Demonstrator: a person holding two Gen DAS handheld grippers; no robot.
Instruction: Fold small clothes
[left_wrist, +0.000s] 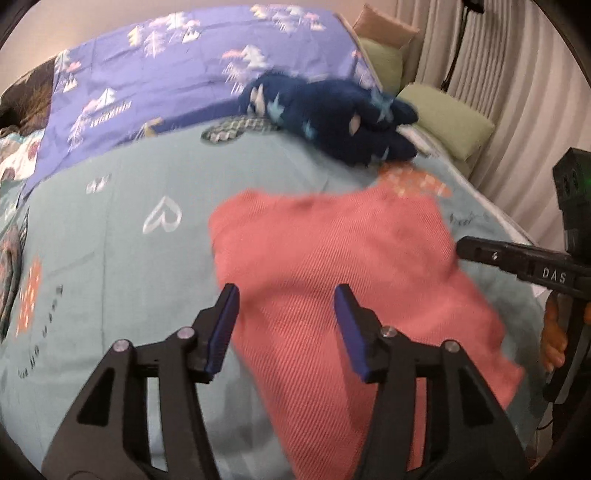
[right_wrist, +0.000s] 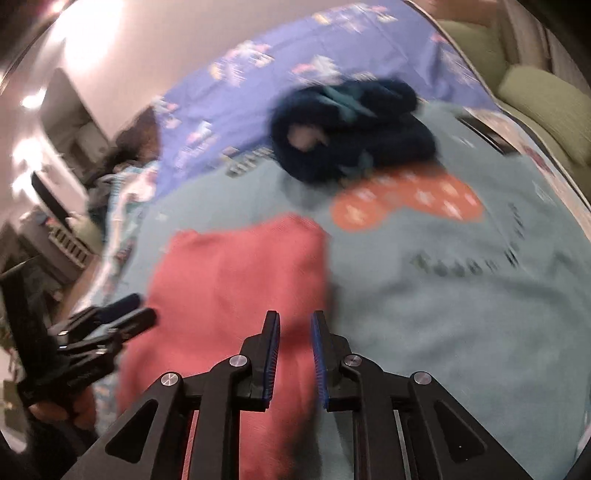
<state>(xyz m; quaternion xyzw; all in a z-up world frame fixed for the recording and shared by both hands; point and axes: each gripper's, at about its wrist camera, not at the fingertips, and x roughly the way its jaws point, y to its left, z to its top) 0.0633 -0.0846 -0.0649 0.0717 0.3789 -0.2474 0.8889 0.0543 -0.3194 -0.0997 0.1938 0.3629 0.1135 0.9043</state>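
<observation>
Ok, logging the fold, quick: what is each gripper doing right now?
Left gripper: open, holding nothing, above the pink garment.
Right gripper: narrow gap, nothing gripped.

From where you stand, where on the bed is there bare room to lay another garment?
Left of the pink garment, bare teal bedspread reaches the purple sheet. Its right is free too. Crowded behind, by the navy plush pile.

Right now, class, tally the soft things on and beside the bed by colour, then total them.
Pink garment: 1
Dark blue plush garment: 1
Green cushions: 2
Purple patterned sheet: 1
Total: 5
</observation>
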